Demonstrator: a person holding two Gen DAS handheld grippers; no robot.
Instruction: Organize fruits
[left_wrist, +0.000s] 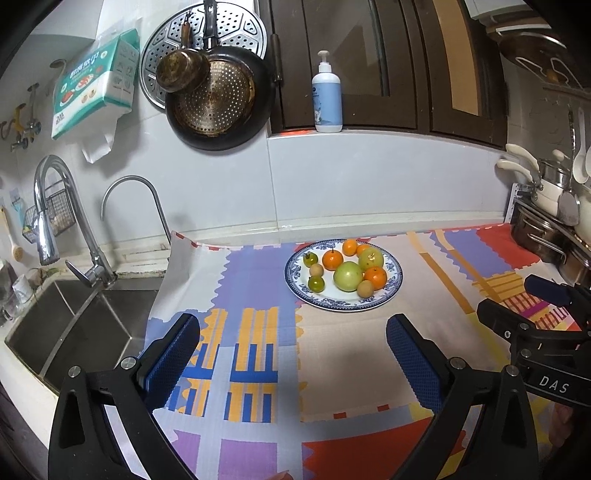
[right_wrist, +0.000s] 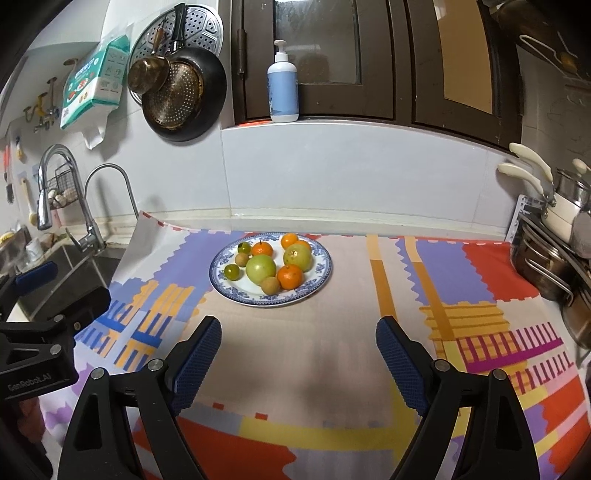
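A blue-and-white patterned plate (left_wrist: 395, 284) (right_wrist: 325, 271) rests on a colourful cloth and holds several fruits: two large green ones (left_wrist: 348, 276) (right_wrist: 261, 269), orange tangerines (left_wrist: 375, 277) (right_wrist: 290, 276), small dark green fruits (left_wrist: 316, 283) (right_wrist: 232, 271) and small tan round ones (left_wrist: 365, 288) (right_wrist: 269, 285). My left gripper (left_wrist: 293, 328) stands open over the cloth, well short of the plate, nothing between its blue pads. My right gripper (right_wrist: 299, 332) is open too, empty, just in front of the plate. Each gripper's body shows at the edge of the other's view.
A steel sink (left_wrist: 74, 325) with two taps (left_wrist: 48, 206) lies left of the cloth. Pots and pans (left_wrist: 546, 221) (right_wrist: 546, 251) are stacked at the right. Pans (left_wrist: 218, 99) hang on the tiled wall. A pump bottle (left_wrist: 327, 96) (right_wrist: 282, 86) stands on the window ledge.
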